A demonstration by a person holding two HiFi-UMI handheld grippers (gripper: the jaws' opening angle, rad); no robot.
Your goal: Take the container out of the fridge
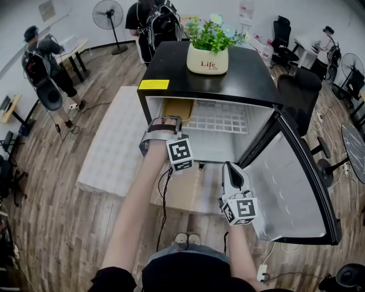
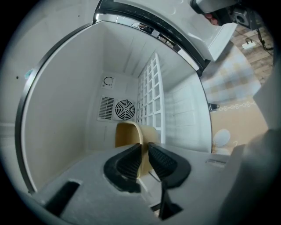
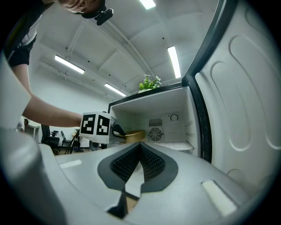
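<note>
A tan container [image 1: 178, 109] sits at the left of the open black mini fridge [image 1: 171, 74], beside a white wire shelf [image 1: 221, 117]. My left gripper [image 1: 167, 120] reaches into the fridge opening and is shut on the container's [image 2: 128, 132] near rim, one pad [image 2: 128, 161] on each side of the wall. My right gripper [image 1: 227, 166] hangs lower, in front of the fridge by the open door [image 1: 291, 182]. Its jaws [image 3: 139, 148] are shut with nothing between them. The container [image 3: 133, 135] and the left gripper's marker cube [image 3: 96, 126] show in the right gripper view.
A potted plant [image 1: 207, 57] stands on the fridge top. The door swings out to the right. A pale rug [image 1: 114, 142] lies left of the fridge. Two people [image 1: 45, 68] and a fan [image 1: 108, 14] are further back; office chairs [image 1: 282, 34] stand at right.
</note>
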